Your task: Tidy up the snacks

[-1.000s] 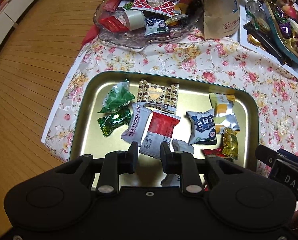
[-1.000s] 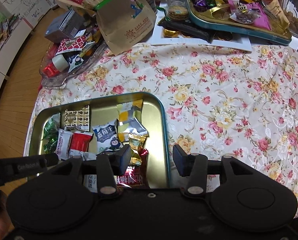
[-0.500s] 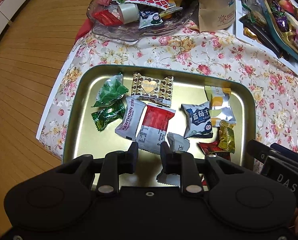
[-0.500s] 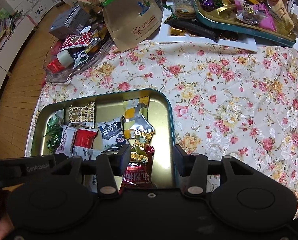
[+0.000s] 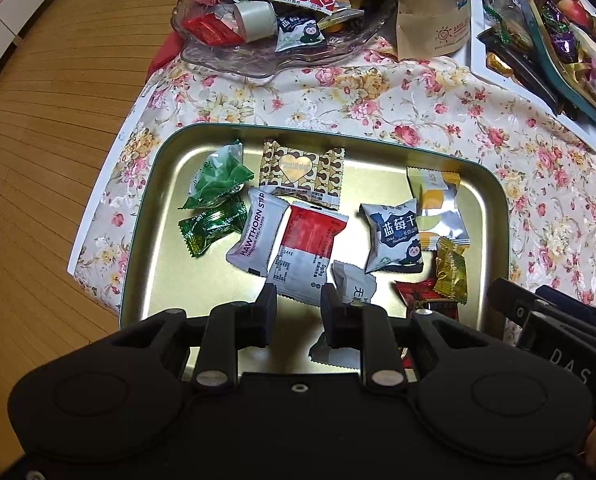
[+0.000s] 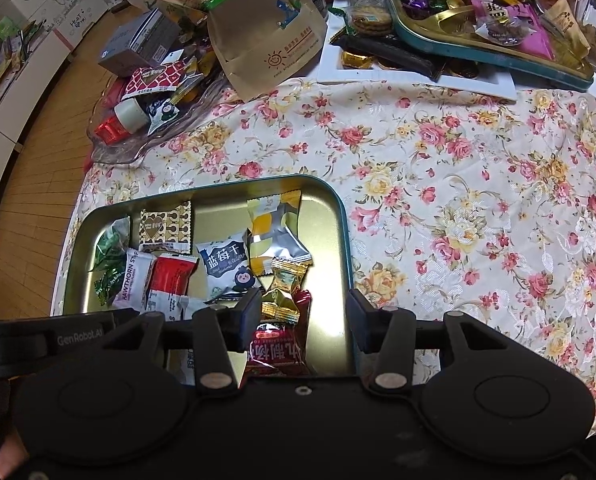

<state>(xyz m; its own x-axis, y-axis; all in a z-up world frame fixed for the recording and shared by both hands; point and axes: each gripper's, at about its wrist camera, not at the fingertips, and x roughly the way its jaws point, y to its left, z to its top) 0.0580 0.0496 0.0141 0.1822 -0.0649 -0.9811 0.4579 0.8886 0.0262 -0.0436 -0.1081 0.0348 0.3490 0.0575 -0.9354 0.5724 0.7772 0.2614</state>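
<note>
snacks (image 5: 310,252) beyond parted fingers (image 5: 267,308), gold tray (image 5: 146,240)

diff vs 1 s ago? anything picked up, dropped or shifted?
Nothing picked up or released. Left gripper and right gripper are both empty, jaw gaps unchanged. Snack packets in the gold tray lie as before; only the camera framing drifted slightly.

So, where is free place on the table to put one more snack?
The floral cloth right of the gold tray is bare up to the white board. Inside the tray, its left strip beside the green candies and its near right corner are free. The glass dish is crowded.
</note>
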